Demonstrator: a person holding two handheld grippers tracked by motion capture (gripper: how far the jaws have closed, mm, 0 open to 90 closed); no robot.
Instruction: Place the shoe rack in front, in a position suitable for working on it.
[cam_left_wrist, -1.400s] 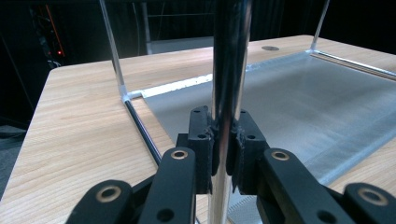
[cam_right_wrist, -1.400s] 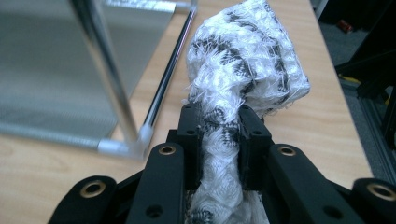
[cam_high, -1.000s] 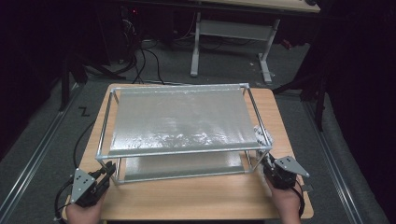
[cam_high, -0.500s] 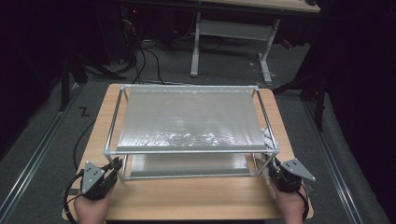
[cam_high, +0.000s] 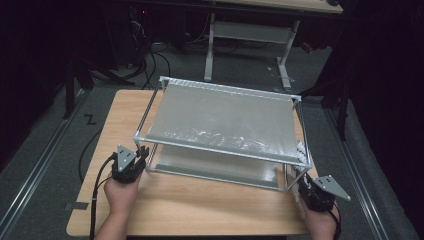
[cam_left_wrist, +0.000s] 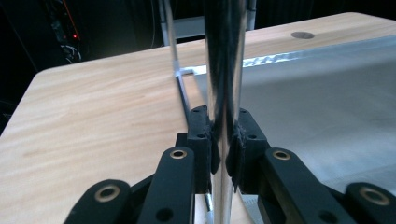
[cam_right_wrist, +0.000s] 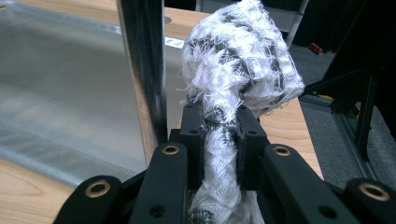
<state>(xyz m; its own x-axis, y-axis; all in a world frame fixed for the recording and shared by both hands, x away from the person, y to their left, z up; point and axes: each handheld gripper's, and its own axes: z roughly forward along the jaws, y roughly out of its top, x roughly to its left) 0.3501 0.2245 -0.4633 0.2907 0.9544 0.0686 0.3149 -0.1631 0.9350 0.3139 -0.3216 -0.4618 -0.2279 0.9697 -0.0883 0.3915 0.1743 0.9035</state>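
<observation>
On wooden table (cam_high: 200, 205), metal rack (cam_high: 220, 120).

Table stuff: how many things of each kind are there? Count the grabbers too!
Metal racks: 1
Fluffy white cloths: 1
Grabbers: 2, the left gripper shut on the rack's post, the right gripper shut on the cloth
Wooden tables: 1
Total: 5
</observation>
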